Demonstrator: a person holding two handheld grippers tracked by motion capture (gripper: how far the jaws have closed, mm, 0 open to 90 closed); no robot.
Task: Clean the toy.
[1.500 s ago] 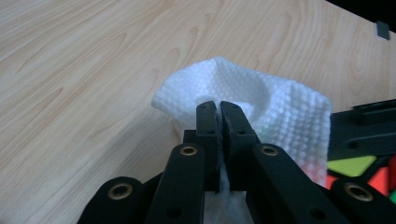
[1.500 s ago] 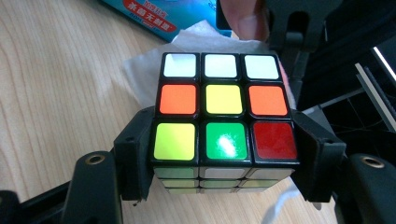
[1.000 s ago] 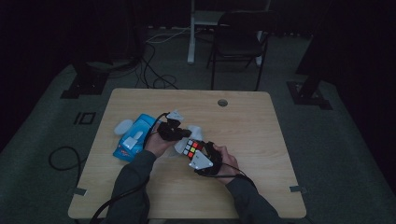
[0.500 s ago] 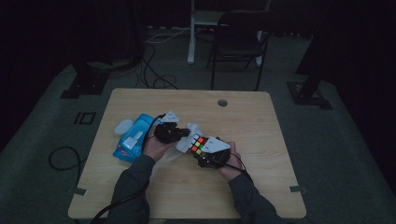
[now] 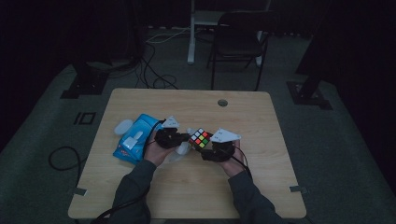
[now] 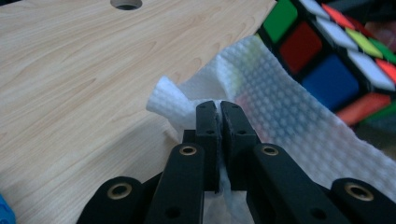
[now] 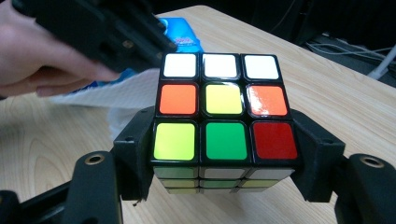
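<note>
The puzzle cube (image 7: 226, 121) sits at the centre of the right gripper view, clamped by the right gripper (image 7: 226, 161), whose jaws press its two side faces along the bottom layer. In the high view it is just right of centre, above the table (image 5: 261, 121), between the two hands. It looks hard, light and smooth-faced; a grip across flat opposite faces, as here, seems the safest hold, since its layers can twist and glossy stickers may slip.

The left gripper (image 6: 217, 114) has its jaws pinched nearly together on a fold of white paper towel (image 6: 280, 116), at centre of the left gripper view, with the cube in the upper right corner just beyond the sheet. The towel is soft, thin and limp; it will drape and tear if pulled hard, so a bunched fold is the sensible place to hold it.

Whether towel and cube touch is hard to say. The cube's underside and far faces are hidden. The blue pack (image 5: 135, 142) at left centre of the high view is dim, its label unreadable.
</note>
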